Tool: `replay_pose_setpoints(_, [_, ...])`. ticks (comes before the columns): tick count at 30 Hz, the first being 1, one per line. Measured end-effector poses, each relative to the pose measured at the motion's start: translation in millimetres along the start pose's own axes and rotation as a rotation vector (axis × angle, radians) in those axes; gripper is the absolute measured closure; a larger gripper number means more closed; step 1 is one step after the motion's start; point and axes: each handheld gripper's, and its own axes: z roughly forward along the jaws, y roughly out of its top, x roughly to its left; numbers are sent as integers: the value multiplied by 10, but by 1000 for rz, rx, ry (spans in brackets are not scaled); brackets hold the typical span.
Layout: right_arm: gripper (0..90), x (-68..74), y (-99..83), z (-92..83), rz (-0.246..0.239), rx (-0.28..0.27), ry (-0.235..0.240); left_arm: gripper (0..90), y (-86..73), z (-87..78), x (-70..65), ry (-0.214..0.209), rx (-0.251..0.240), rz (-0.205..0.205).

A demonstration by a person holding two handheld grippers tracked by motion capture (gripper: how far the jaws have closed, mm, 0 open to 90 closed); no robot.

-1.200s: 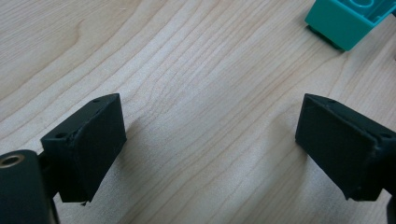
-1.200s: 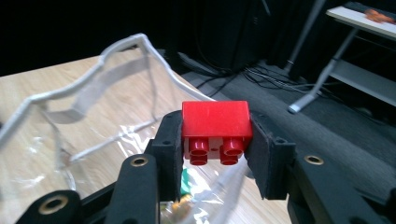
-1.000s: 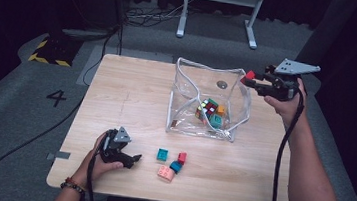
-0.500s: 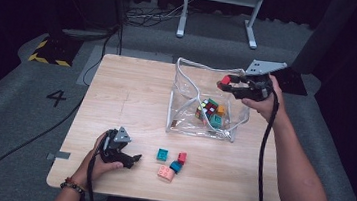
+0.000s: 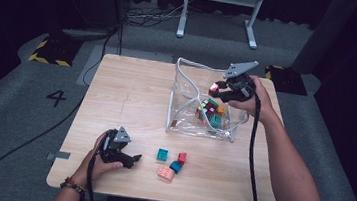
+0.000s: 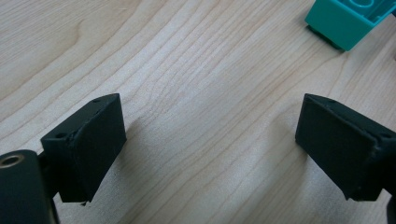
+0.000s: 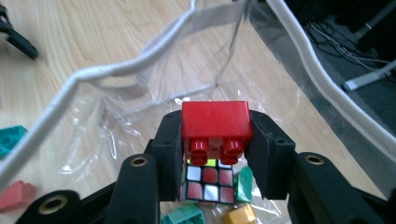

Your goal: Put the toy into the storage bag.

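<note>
Presently the right gripper (image 7: 215,154) is clamped on a red building brick (image 7: 215,126), held over the mouth of the clear zip pouch (image 5: 181,101) above a puzzle cube (image 7: 208,183). Judged step: delivery. Next: lower, then release inside. The left gripper (image 6: 210,149) rests on the table (image 5: 132,90), jaws apart, holding nothing.

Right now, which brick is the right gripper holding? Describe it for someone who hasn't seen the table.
Find the clear bag on the far right of the table. Above its open mouth, the right gripper pinches a red brick, the one brick off the table.
</note>
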Motion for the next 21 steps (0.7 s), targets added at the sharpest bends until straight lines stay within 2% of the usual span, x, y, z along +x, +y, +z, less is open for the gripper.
replay_pose_setpoints(4, [590,-27,-13,28,-20,66,-1,86,0,-1,0,0,1,0])
replay_pose_setpoints(10, [590,-104,-96,6,-36,122,-12,87,0,0,0,0,0,1])
replay_pose_setpoints(13, [590,-140,-165,-16,-34,144,2,87,0,0,0,0,0,0])
replay_pose_setpoints(16, [590,-160,-241,-47,-43,189,6,87,0,0,0,0,0,0])
replay_pose_setpoints(21, [590,-188,-337,-90,-47,207,10,87,0,-1,0,0,1,0])
